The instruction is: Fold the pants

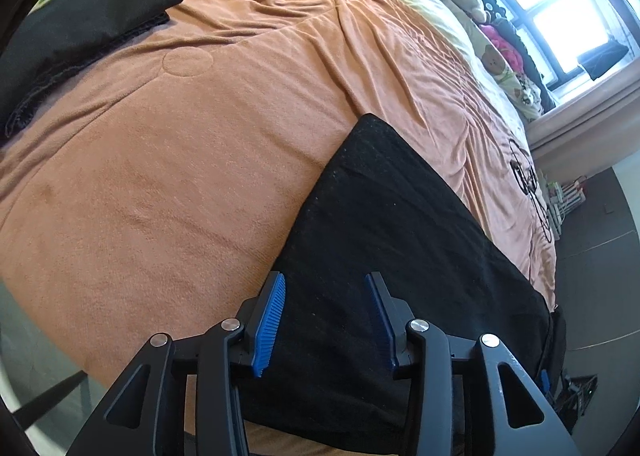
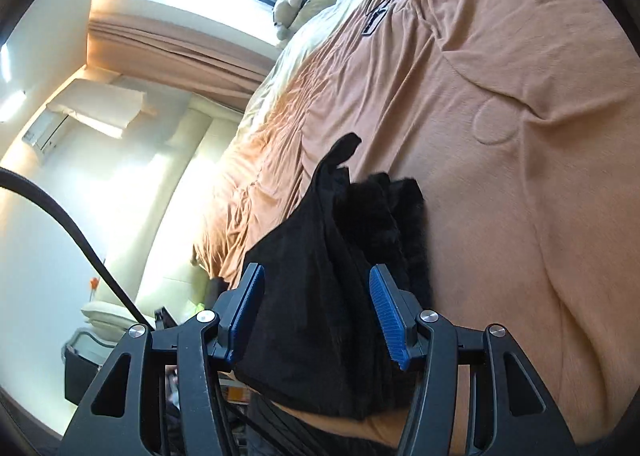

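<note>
The orange bedspread (image 1: 168, 160) is filling almost everything here, rumpled toward the pillows and stuffed toys (image 1: 496, 56) under the window (image 1: 560, 4), and smoother near the front edge where the work is happening. A second dark garment (image 1: 80, 28) is lying well apart, off at the far left of the left wrist view, folded or heaped, hard to say which.

Now the pants (image 1: 400, 240): they are lying black and flat on the bedspread at the near edge, running long and away from the left gripper (image 1: 325, 320) up and to the right, ending in a squared corner further up the bed. The left gripper is hovering right over the near end, jaws spread wide, nothing between the blue pads (image 1: 270, 324) but the cloth below; whether the tips are touching the fabric I cannot tell.

Over on the other camera, the right gripper (image 2: 318, 316) is also standing parted, and the pants (image 2: 320, 264) are bunching into upright folds directly ahead between its fingers, a pointed flap sticking up at the far end.

So both tools are sitting at the cloth, unclenched. My read: the long axis is heading away from the left side, which looks nearer to flat fabric, so a pinch there is likely coming.
</note>
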{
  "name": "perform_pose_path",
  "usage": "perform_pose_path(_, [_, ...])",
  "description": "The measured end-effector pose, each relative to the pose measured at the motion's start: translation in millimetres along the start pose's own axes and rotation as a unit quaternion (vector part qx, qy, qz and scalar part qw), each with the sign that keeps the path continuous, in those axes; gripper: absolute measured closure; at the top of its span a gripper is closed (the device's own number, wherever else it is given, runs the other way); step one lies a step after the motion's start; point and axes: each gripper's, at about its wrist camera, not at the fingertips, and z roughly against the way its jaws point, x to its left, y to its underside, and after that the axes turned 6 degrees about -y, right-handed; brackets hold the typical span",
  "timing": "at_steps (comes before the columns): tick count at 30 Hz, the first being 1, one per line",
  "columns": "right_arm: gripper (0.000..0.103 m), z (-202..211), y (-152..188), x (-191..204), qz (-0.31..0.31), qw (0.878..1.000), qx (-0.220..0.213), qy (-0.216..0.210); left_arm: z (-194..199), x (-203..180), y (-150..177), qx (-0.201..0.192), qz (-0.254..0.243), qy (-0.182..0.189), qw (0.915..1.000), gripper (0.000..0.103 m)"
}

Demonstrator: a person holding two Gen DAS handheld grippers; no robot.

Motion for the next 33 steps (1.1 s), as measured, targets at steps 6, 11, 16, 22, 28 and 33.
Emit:
perform_pose_path(6, [0.05,-26.8,-26.3,-13.5,-0.021,0.999,0.014,-0.021,-0.2,-9.1,6.8,0.004,0.004,-0.007,1.0,0.059])
perform_pose_path(11, [0.05,-50.9,-41.4,-19.7,-0.032,0.998,0.03,-0.04,-1.4,-11.9,12.2,0.006,0.012,-0.01,0.9999,0.059])
perform_pose_path(16, [0.05,-86.2,-51.7,-25.6,-0.052,0.997,0.056,-0.027,-5.0,-15.3,15.6,0.011,0.015,-0.01,0.9998,0.059])
perform_pose_path(22, [0.067,-114.8,-55.1,-20.9,-0.054,0.996,0.068,-0.035,-9.9,-17.8,18.3,0.015,0.013,-0.005,0.9998,0.059])
perform_pose_path(28, [0.091,-121.2,-53.3,15.3,-0.008,0.996,0.066,-0.052,-10.4,-12.0,23.5,0.015,0.016,0.008,0.9997,0.059])
perform_pose_path(33, [0.091,-135.0,-37.3,40.7,0.036,0.994,0.081,-0.063,-9.6,0.8,30.0,0.015,0.026,0.023,0.9993,0.059])
